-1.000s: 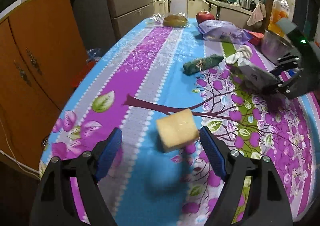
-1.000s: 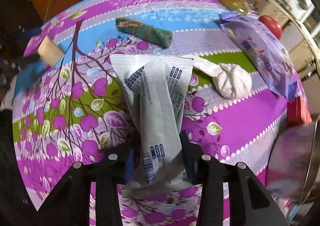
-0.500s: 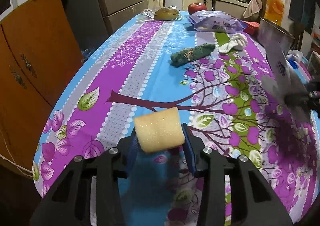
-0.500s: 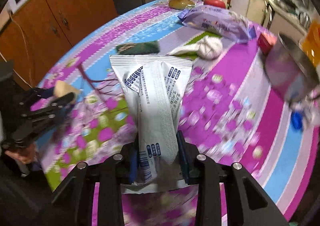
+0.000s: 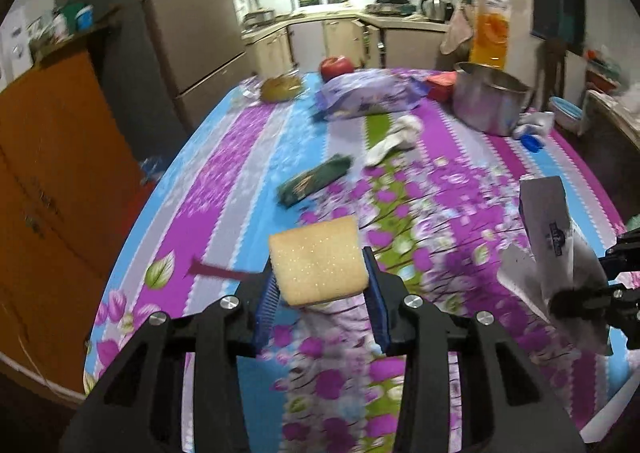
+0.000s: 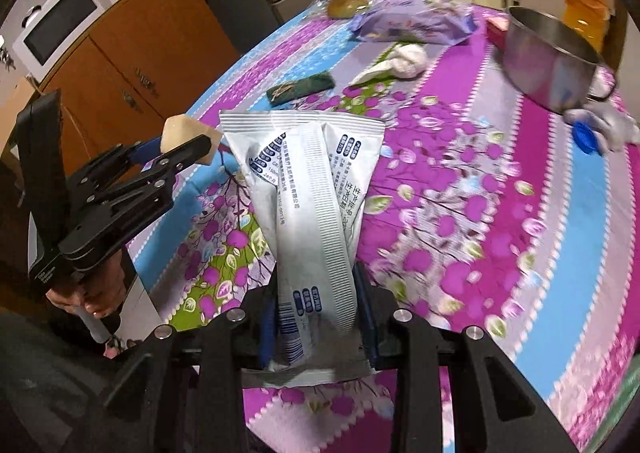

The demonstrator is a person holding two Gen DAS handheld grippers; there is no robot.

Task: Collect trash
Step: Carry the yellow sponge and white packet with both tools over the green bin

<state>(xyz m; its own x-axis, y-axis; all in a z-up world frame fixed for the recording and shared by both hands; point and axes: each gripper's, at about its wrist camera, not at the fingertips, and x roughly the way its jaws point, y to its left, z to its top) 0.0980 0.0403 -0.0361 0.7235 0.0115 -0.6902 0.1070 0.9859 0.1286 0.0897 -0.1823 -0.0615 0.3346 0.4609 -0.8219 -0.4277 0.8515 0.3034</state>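
Left tongs (image 5: 320, 289) clamp a tan sponge (image 5: 318, 263) above the desk (image 5: 248, 173). Right tongs (image 6: 316, 317) clamp a white wrapper (image 6: 308, 189); only their view shows a microwave (image 6: 60, 17).

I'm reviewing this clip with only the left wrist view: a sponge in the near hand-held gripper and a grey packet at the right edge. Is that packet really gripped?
Observer: Yes. In the right wrist view, the right hand-held gripper is shut on the white packet at its lower end. Its jaws have just been closing on it.
Reviewer: Any print on it?
Observer: Blue text blocks and a barcode on the side facing that camera.
Reviewer: What holds the left hand-held gripper?
Observer: A person's hand wraps the handle of the left hand-held gripper, beside the table edge. Its jaws have just been closing, with the sponge between them.
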